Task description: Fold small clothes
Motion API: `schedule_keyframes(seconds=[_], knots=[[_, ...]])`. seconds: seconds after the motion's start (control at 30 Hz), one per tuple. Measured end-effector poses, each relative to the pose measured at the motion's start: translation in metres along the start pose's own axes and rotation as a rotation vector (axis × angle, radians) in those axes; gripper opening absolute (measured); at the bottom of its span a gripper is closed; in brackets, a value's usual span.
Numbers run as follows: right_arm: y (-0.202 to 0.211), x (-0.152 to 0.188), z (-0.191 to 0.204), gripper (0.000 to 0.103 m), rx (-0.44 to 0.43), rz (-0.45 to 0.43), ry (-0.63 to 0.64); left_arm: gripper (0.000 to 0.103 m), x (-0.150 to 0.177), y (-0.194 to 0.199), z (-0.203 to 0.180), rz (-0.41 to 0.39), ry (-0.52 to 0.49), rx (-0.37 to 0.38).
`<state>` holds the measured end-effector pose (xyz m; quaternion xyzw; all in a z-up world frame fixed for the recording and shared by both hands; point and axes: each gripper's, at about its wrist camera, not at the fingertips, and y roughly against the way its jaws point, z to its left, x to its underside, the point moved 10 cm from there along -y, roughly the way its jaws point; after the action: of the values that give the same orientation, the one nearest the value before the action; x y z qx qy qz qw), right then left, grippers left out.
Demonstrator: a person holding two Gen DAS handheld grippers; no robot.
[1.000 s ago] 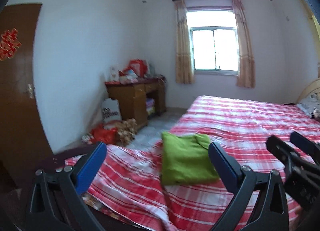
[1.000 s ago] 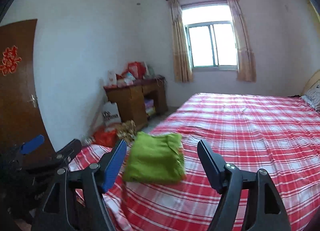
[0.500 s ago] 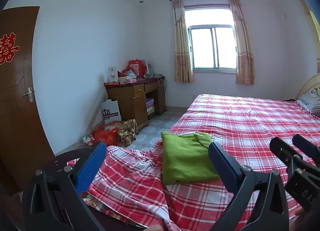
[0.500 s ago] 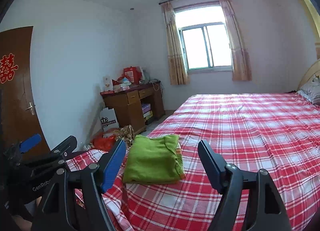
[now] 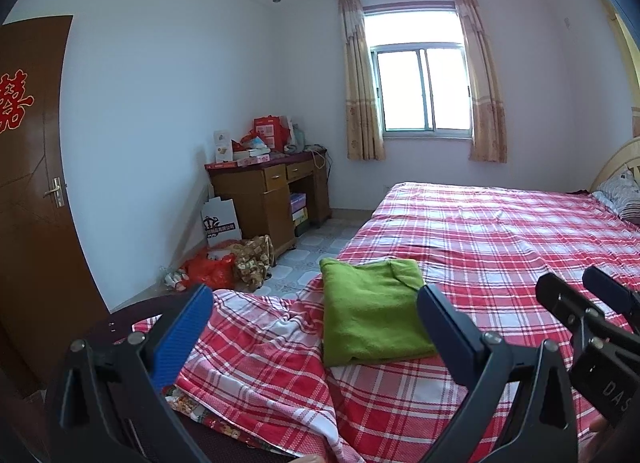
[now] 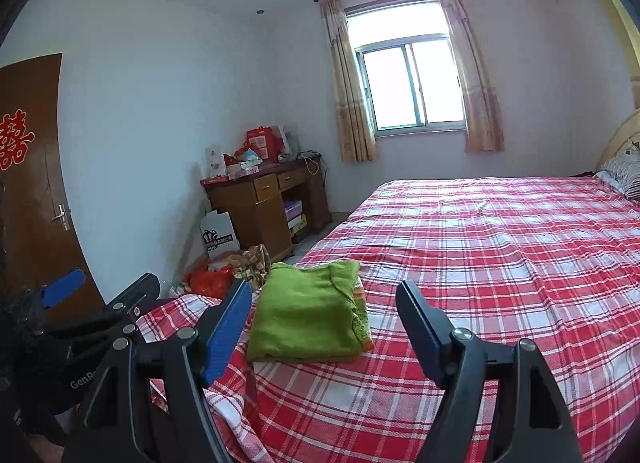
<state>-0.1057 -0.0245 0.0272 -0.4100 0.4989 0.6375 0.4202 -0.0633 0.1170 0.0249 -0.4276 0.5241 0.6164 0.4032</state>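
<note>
both claws are held released, each with its jaws spread wide and nothing between them. the left claw [image 5: 314, 327] and the right claw [image 6: 324, 327] are raised above the near end of the bed [image 5: 500, 231], clear of the cloth.

the green garment [image 5: 370, 313] lies as a compact rectangular bundle on the red plaid bed cover, near the foot corner on the side facing the wooden desk [image 5: 264, 191]. it appears already folded, so the task is judged to be at or near completion for this item.

handling is judged as follows: the garment is light, soft and limp, with a napped, non-slippery surface; it is not fragile. the layers are expected to slide apart if only the top one is pinched. a hold is best taken at the near edge, with all layers gathered between the jaws, one claw at each near corner.

in the right wrist view, the green garment [image 6: 306, 313] shows an orange patterned edge along its right side; this is not seen in the left wrist view. the right wrist view also shows the left claw [image 6: 96, 295] at lower left. the left wrist view shows the rumpled cover at the bed corner and the right claw [image 5: 588, 291] at lower right.
</note>
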Motion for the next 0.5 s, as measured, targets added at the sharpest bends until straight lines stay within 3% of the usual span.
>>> schedule_keyframes(seconds=[0.5], knots=[[0.0022, 0.0022, -0.0045, 0.075, 0.002, 0.005, -0.012, 0.103, 0.0035, -0.0033, -0.0068, 0.014, -0.016, 0.009]])
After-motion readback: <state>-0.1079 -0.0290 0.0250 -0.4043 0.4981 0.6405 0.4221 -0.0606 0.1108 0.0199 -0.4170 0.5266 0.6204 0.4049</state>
